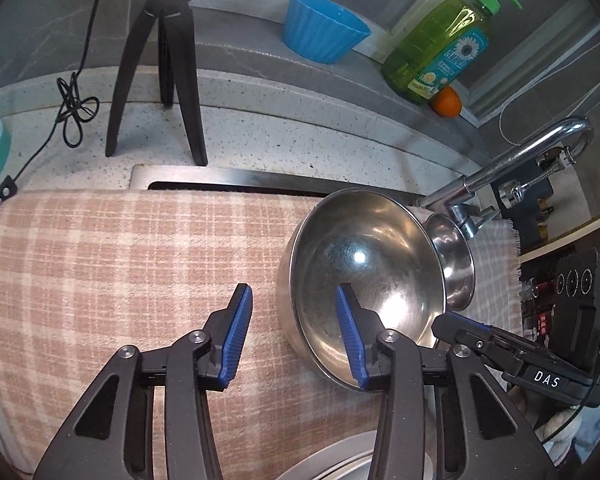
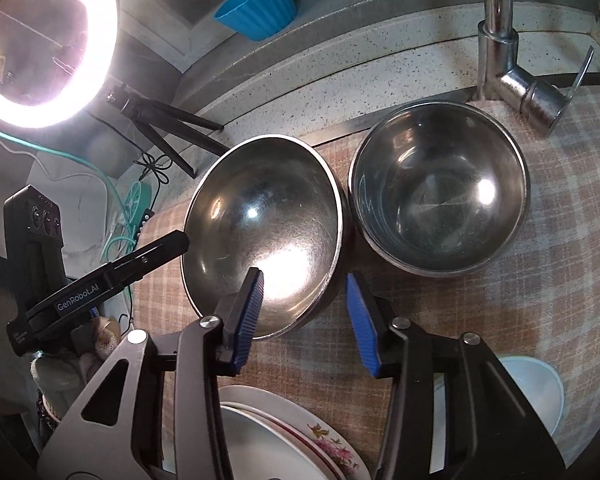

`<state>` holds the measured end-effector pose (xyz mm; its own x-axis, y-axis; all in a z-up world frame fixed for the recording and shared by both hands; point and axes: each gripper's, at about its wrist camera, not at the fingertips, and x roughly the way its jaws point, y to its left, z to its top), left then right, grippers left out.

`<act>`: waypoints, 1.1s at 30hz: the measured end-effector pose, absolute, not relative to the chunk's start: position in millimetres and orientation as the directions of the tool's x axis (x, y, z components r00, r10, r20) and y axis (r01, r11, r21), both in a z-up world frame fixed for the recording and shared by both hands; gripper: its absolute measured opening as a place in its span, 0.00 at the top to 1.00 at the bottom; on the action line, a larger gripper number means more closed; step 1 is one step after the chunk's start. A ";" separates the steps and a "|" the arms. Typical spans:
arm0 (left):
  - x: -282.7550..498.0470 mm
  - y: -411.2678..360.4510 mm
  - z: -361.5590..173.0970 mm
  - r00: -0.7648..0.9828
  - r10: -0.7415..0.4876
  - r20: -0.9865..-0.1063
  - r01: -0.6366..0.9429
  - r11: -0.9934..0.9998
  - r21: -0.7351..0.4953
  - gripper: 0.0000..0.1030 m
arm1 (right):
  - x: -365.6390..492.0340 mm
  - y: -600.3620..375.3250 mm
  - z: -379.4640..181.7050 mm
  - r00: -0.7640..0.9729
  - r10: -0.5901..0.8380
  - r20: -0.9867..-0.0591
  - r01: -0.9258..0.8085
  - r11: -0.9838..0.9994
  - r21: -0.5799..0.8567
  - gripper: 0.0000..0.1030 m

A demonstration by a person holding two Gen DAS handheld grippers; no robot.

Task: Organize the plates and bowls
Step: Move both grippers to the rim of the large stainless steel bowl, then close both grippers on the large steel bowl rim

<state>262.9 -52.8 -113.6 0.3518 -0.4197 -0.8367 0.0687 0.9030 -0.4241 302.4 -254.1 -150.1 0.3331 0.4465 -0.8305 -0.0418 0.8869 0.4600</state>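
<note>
Nearest to me, at the bottom edge of the right wrist view, a stack of plates (image 2: 300, 436) with a floral rim lies on the checked cloth (image 2: 540, 280) that covers the bench, and a white bowl (image 2: 540, 388) sits just to its right; I judge that part of the sorting as already gathered, though I cannot tell how many plates are in the pile. Just beyond, my right hand-held gripper (image 2: 304, 304) is released, its fingers straddling the near rim of the tilted steel bowl (image 2: 260, 224), one pad inside and one outside, not yet closed on it. My left hand-held gripper (image 1: 294, 320) is also released, one pad over the cloth and the other over the same bowl's rim. That bowl looks tipped rather than flat. Touching or just beside it, farther back, the second steel bowl (image 2: 440, 188) stands upright below the faucet (image 2: 500, 40). The two steel bowls are not yet nested, so stacking them seems to be what is left. A blue cup (image 2: 256, 4) rests on the far ledge.
</note>
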 end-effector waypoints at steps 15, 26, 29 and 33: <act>262.6 -61.9 -120.4 0.336 -0.406 -0.850 0.090 0.912 -0.400 0.83 | 304.5 -257.4 -161.1 0.324 0.414 -0.851 -0.018 0.902 0.432 0.83; 238.6 -49.9 -112.8 0.365 -0.377 -0.852 0.065 0.923 -0.380 0.83 | 288.9 -240.2 -157.2 0.316 0.407 -0.857 -0.078 0.911 0.404 0.83; 228.9 -42.6 -109.3 0.377 -0.370 -0.849 0.049 0.923 -0.381 0.83 | 282.0 -231.3 -154.5 0.312 0.413 -0.855 -0.104 0.910 0.401 0.83; 214.2 -33.2 -104.4 0.394 -0.357 -0.847 0.027 0.926 -0.378 0.83 | 274.0 -220.4 -151.5 0.307 0.424 -0.852 -0.131 0.905 0.404 0.83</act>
